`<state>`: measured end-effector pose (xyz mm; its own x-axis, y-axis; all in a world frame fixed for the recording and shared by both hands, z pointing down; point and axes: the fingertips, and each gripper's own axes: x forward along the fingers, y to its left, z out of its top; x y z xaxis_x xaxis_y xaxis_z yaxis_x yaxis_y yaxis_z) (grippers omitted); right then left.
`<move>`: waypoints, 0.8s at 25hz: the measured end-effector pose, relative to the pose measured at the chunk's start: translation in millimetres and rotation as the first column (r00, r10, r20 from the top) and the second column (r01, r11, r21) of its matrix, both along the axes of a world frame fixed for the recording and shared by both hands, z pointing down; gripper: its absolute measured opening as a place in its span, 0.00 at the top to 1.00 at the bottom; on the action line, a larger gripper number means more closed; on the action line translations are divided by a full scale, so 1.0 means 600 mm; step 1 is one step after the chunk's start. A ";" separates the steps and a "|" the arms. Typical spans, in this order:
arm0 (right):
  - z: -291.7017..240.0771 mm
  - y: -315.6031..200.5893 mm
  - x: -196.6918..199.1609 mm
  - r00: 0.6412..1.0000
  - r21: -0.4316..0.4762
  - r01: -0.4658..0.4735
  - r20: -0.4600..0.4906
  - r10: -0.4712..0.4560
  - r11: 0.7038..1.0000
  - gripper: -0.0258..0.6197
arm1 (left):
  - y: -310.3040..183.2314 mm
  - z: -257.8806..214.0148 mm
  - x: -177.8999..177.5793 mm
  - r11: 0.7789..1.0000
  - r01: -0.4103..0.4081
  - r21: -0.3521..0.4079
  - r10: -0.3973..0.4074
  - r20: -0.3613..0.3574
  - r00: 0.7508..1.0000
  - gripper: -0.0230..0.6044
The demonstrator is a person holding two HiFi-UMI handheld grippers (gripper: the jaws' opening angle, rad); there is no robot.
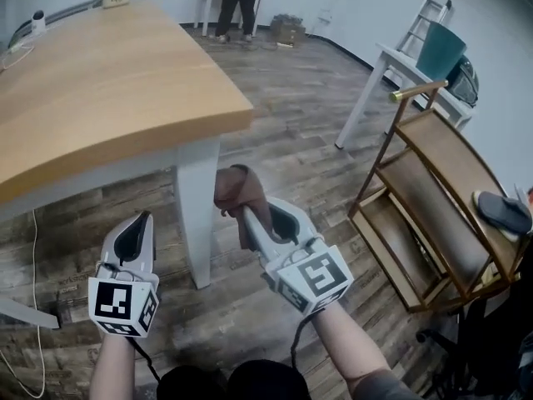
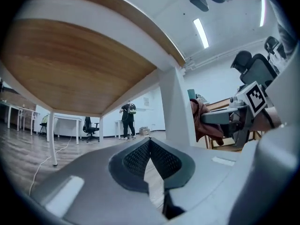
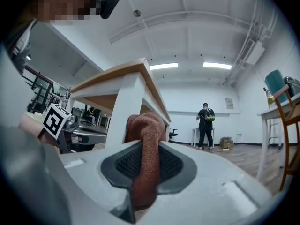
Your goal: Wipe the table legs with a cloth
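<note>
I have the wooden-topped table [image 1: 100, 82] filling the upper left of the head view. Its white leg [image 1: 197, 215] stands straight down to the plank floor [image 1: 291, 115] between my 2 grippers. A brown wooden rack [image 1: 433, 190] sits well apart on the right.

The left gripper [image 1: 143, 219] hangs low beside the leg's left side. In its own view the jaws are drawn together at the tips with nothing between them.

The right gripper [image 1: 250, 219] is on the leg's right side, its jaws clamped on the cloth [image 1: 240, 192]. The cloth is rust-brown terry with a nubbly pile. It is bunched into a rounded lump above the jaw tips, with 1 thick fold running down between the pads. That lump sits about halfway up the leg, right at its right edge. I cannot tell whether it is touching the leg or is just beside it.
</note>
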<state>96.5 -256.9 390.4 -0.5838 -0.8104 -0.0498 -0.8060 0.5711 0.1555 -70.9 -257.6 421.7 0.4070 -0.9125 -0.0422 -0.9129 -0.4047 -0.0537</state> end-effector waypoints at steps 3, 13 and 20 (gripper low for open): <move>-0.062 -0.023 -0.012 0.999 0.023 0.043 0.031 -0.044 0.999 0.86 | 0.002 -0.066 -0.002 0.999 0.039 0.015 -0.038 -0.023 0.999 0.93; -0.080 -0.003 -0.065 0.984 0.052 0.160 0.065 -0.164 0.986 0.86 | 0.024 -0.066 0.003 0.997 0.066 0.027 -0.065 -0.035 0.997 0.93; 0.073 0.000 -0.073 0.983 -0.041 0.179 0.036 -0.178 0.983 0.86 | 0.016 0.068 0.006 0.997 0.071 -0.026 -0.073 -0.054 0.996 0.93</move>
